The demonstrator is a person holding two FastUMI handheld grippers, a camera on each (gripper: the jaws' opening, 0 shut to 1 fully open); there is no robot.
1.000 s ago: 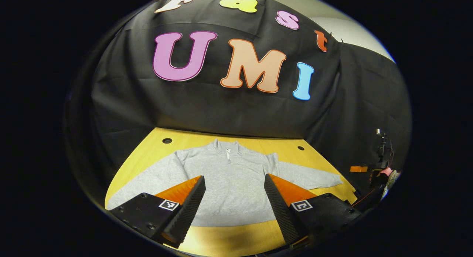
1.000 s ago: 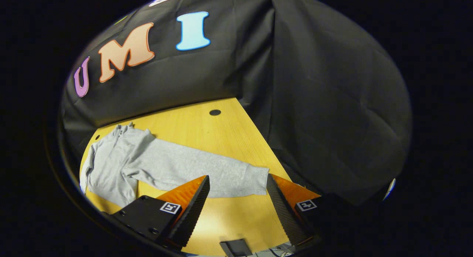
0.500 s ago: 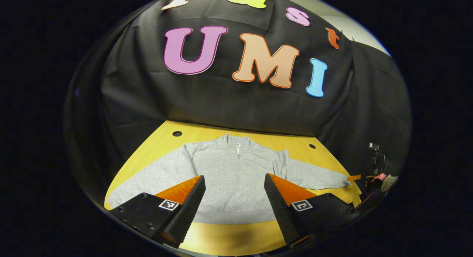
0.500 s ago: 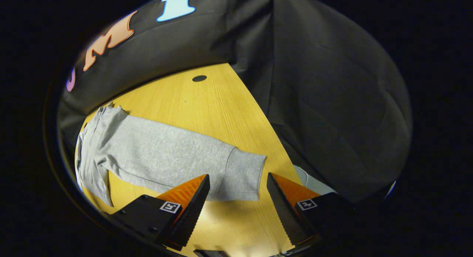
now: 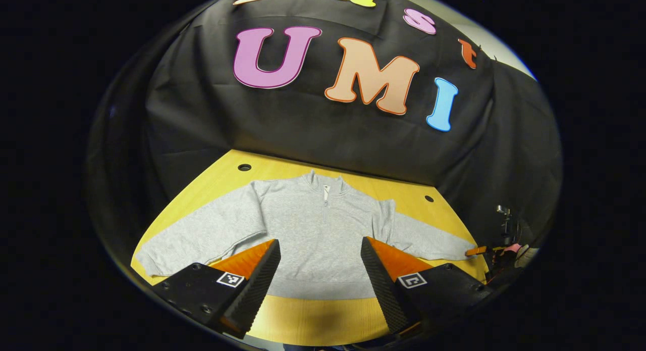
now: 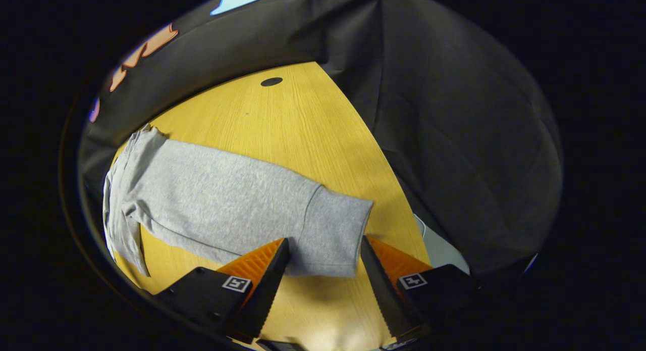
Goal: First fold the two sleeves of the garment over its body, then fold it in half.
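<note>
Grey fleece zip-neck sweatshirt (image 5: pixel 313 230) lying flat, front up, on yellow wood-grain counter (image 5: pixel 313 318), both sleeves spread out to the sides, none folded over body yet.

Left tool (image 5: pixel 320 275): black fingers with orange backs, spread wide apart, nothing between them. Hovering over near counter edge; sweatshirt hem just ahead of the fingertips, body and short zip collar (image 5: pixel 325 184) straight ahead beyond. Left sleeve (image 5: pixel 197 237) out ahead-left of the tool, cuff near the counter edge; right sleeve (image 5: pixel 429 240) out ahead-right. Two dark round holes (image 5: pixel 244 167) in counter past the shoulders. Part of the other tool visible at far right beyond right sleeve's cuff, small and blurred.

Right tool (image 6: pixel 323 278): fingers also wide apart, not gripping. Ribbed cuff (image 6: pixel 333 235) of right sleeve sitting right in the gap between the two fingers, cuff end just ahead of the tips. Contact with fabric: cannot tell. Sleeve running away ahead-left toward sweatshirt body at far left. Bare counter ahead and to the right of the sleeve, one dark hole far ahead. Black cloth booth wall (image 6: pixel 454 139) to the right and behind the counter.
</note>
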